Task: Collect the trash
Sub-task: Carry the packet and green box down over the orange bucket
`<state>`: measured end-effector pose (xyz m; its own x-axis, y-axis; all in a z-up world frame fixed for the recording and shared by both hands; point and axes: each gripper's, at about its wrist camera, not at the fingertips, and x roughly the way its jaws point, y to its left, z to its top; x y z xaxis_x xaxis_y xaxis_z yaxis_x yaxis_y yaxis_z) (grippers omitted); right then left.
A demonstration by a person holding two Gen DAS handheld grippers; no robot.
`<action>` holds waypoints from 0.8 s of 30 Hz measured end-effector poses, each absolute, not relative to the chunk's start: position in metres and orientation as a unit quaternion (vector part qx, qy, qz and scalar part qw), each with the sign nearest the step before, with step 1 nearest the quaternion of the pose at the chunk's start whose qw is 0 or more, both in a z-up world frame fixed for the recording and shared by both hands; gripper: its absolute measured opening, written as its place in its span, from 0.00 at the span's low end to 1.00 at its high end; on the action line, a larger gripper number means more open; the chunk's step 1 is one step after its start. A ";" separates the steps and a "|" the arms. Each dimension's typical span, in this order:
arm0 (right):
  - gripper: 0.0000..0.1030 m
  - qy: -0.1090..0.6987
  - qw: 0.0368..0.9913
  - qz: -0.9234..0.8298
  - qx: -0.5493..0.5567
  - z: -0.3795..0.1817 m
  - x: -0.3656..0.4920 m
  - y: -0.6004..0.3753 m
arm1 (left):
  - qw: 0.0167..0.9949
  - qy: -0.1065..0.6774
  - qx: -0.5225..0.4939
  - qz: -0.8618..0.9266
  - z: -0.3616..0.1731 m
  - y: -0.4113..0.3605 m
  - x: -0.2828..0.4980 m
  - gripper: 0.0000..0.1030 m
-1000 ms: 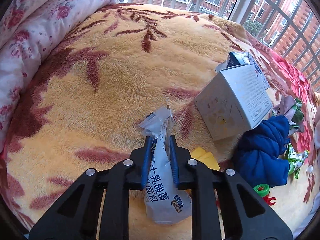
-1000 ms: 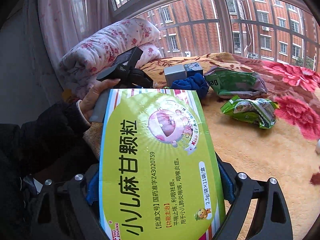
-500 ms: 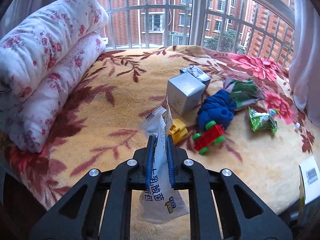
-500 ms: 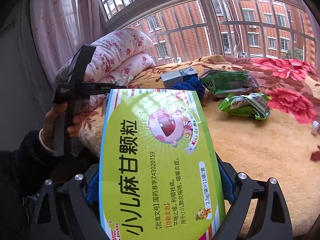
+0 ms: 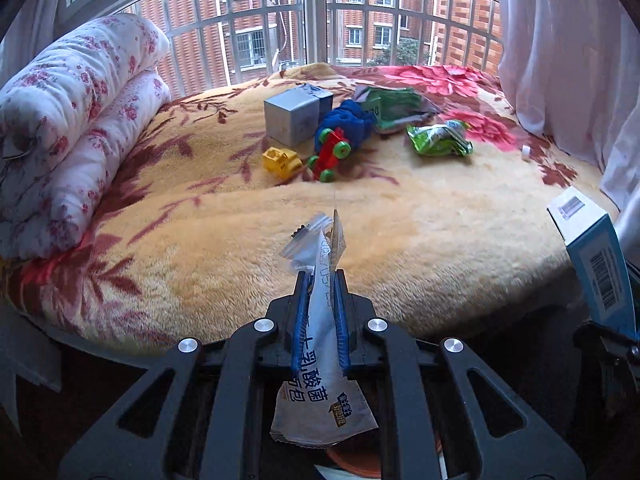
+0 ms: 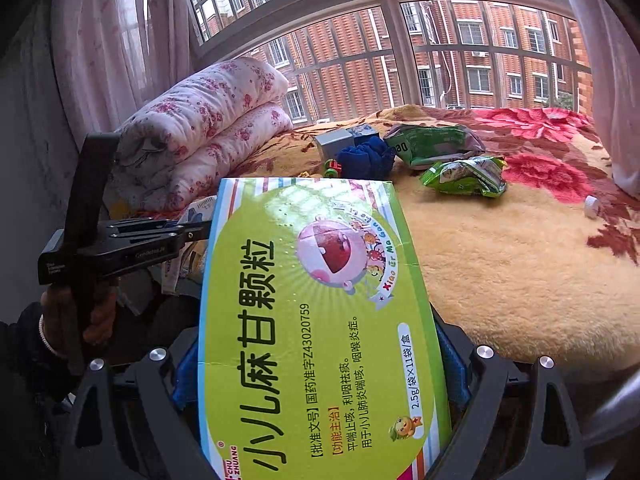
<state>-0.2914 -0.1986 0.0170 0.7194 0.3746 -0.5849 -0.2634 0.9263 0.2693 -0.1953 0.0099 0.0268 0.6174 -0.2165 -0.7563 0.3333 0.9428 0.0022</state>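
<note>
Left wrist view, from left to right: a rolled floral quilt [image 5: 76, 120] lies along the edge of the bed [image 5: 400, 248], then on the blanket sit a grey box [image 5: 290, 122], a yellow toy [image 5: 281, 161], a red toy car [image 5: 330, 152], a blue cloth [image 5: 348, 122] and two green snack bags, the larger [image 5: 396, 108] behind the smaller [image 5: 438, 140], with a small white cap [image 5: 526, 152] further right. The left gripper [image 5: 320, 280] is held off the near edge of the bed, jaws pinched nearly closed on a clear bread wrapper [image 5: 322, 380] that hangs down between them. Something orange [image 5: 352, 458] shows directly under the wrapper; it may be a bin, but too little is visible to say.

From the right wrist, the right gripper [image 6: 320, 380] has its jaws spread wide around a green medicine box [image 6: 316, 320], which fills the middle of the view and hides both fingertips. The left gripper sits just left of the box with the wrapper in its jaws.

By my reading, two pieces are picked up and neither is dropped yet. Both green bags and the cap are left on the bed, well apart from either gripper. Whether the grey box counts as trash I cannot tell
</note>
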 end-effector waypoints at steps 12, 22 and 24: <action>0.86 0.384 0.906 0.166 0.061 -0.028 -0.340 -0.176 | 0.854 0.438 0.117 -0.255 -0.035 0.006 -0.257 0.12; 0.86 0.431 0.887 0.158 0.058 -0.068 -0.330 -0.174 | 0.818 0.483 0.140 -0.281 -0.088 -0.002 -0.259 0.12; 0.86 0.440 0.883 0.154 0.052 -0.079 -0.323 -0.172 | 0.809 0.495 0.145 -0.283 -0.100 -0.006 -0.256 0.12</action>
<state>-0.3228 -0.1719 -0.0786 0.5651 0.3183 -0.7612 -0.2260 0.9470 0.2282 -0.2564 -0.0058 -0.1004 0.3497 -0.3138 -0.8827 0.6016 0.7976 -0.0452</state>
